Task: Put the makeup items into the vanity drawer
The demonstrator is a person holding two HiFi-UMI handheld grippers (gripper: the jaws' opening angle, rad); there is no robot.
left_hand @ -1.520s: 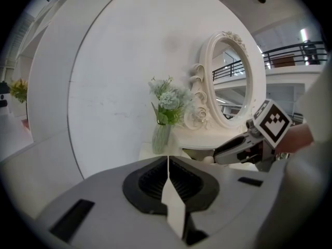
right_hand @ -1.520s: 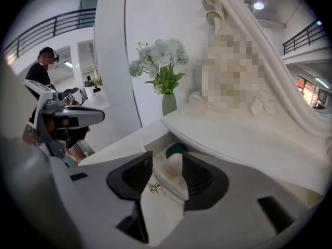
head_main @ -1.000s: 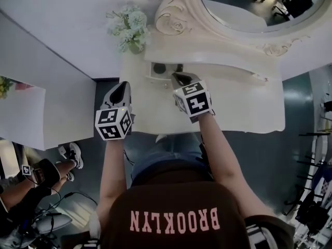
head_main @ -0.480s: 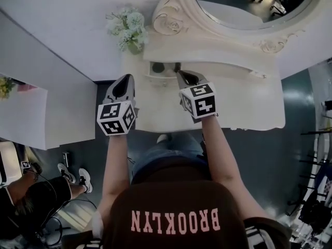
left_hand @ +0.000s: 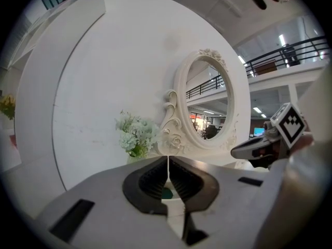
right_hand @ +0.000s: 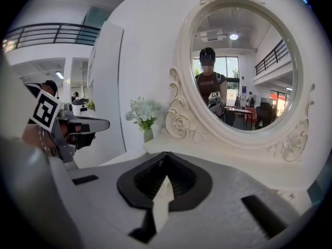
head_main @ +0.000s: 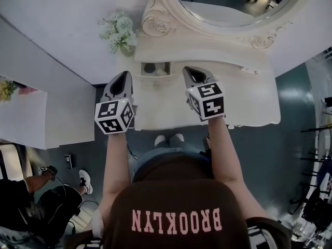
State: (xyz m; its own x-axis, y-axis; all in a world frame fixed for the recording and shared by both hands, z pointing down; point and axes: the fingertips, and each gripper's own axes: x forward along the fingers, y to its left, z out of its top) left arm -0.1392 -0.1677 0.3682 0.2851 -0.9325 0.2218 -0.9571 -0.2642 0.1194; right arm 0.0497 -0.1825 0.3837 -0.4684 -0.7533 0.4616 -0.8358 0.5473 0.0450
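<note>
The small vanity drawer [head_main: 154, 69] stands open under the mirror shelf, with dark makeup items inside it. My left gripper [head_main: 124, 77] hovers over the white vanity top [head_main: 244, 102], just left of the drawer and a little nearer to me. It is shut and empty, its jaws [left_hand: 167, 162] meeting in a thin line. My right gripper [head_main: 190, 71] hovers just right of the drawer, also shut with nothing between its jaws [right_hand: 166, 162]. Each gripper shows in the other's view, the right gripper [left_hand: 244, 150] and the left gripper [right_hand: 101, 123].
A vase of pale flowers [head_main: 118, 31] stands at the vanity's back left corner, close to the left gripper. The oval mirror [head_main: 228, 4] in its carved frame rises behind. A white panel [head_main: 31, 118] stands to the left, and a seated person [head_main: 31, 206] is on the floor beyond.
My right gripper has drawn back from the drawer's mouth to its right side. The left gripper has stayed beside the drawer. The person at lower left has shifted.
</note>
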